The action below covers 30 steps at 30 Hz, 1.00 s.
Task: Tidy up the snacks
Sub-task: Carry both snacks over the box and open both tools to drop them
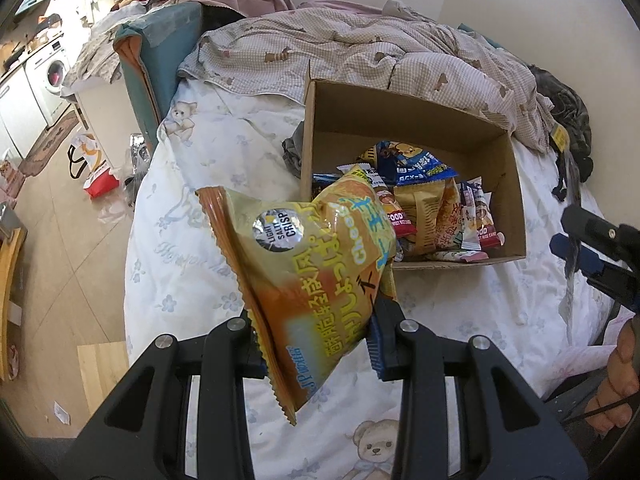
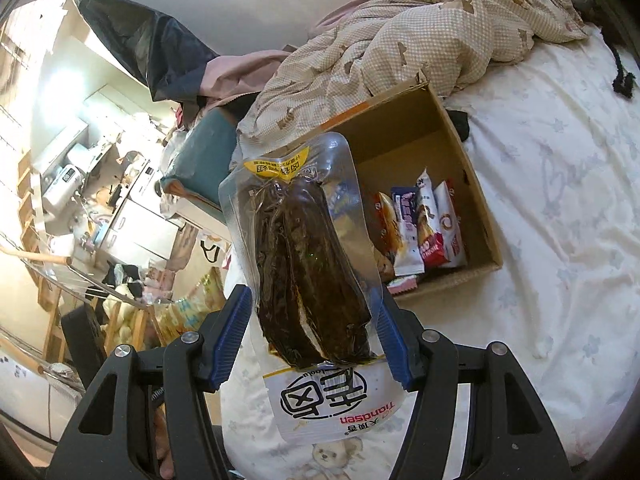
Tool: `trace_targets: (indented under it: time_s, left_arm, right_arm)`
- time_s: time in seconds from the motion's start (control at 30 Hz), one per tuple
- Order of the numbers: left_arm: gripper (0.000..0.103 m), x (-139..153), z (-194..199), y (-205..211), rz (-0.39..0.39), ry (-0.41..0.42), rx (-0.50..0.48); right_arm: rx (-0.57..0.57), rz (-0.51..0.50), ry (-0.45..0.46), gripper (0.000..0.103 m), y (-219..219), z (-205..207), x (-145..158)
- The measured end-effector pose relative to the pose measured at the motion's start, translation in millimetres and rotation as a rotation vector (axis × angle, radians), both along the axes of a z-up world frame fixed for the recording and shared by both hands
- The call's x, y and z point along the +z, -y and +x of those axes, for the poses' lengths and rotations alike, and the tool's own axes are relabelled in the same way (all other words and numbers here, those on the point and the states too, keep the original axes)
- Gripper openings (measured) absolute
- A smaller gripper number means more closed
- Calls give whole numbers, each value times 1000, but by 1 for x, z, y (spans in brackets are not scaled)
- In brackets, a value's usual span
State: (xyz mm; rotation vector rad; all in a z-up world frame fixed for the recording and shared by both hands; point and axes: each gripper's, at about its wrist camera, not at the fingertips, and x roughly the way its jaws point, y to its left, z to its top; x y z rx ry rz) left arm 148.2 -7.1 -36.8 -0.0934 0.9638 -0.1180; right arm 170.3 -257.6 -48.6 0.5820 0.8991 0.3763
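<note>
My left gripper (image 1: 316,344) is shut on a yellow-orange cheese crisp bag (image 1: 304,264), held above the bed just in front of the left near corner of a cardboard box (image 1: 516,200). The box lies on the bed and holds several snack packets (image 1: 432,200). My right gripper (image 2: 312,332) is shut on a clear vacuum pack of dark leaf-wrapped food (image 2: 308,264), held above the bed in front of the same box (image 2: 480,216). The right gripper also shows at the right edge of the left wrist view (image 1: 592,248).
A rumpled checked quilt (image 1: 360,52) lies behind the box. The white bear-print sheet (image 1: 192,240) covers the bed, whose left edge drops to a cluttered floor (image 1: 60,216). A dark garment (image 1: 568,120) lies at the right. A teal headboard (image 1: 160,64) stands at the back left.
</note>
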Motion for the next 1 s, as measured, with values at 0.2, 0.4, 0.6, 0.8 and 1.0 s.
trace_targets:
  time_s: [0.2, 0.4, 0.6, 0.8, 1.0]
  left_arm:
    - [32, 13, 14, 5, 12, 45, -24]
    - [32, 22, 42, 16, 11, 58, -44]
    - [32, 27, 70, 35, 33, 70, -84]
    - [32, 21, 95, 51, 65, 67, -110]
    - [32, 5, 123, 63, 105, 52, -115]
  right_arm:
    - [1, -10, 7, 64, -2, 17, 2]
    - [-5, -40, 3, 64, -1, 37, 2]
    - [-12, -73, -27, 64, 1, 64, -6]
    - [-7, -123, -82, 64, 0, 91, -22]
    - [8, -177, -161, 64, -4, 116, -49]
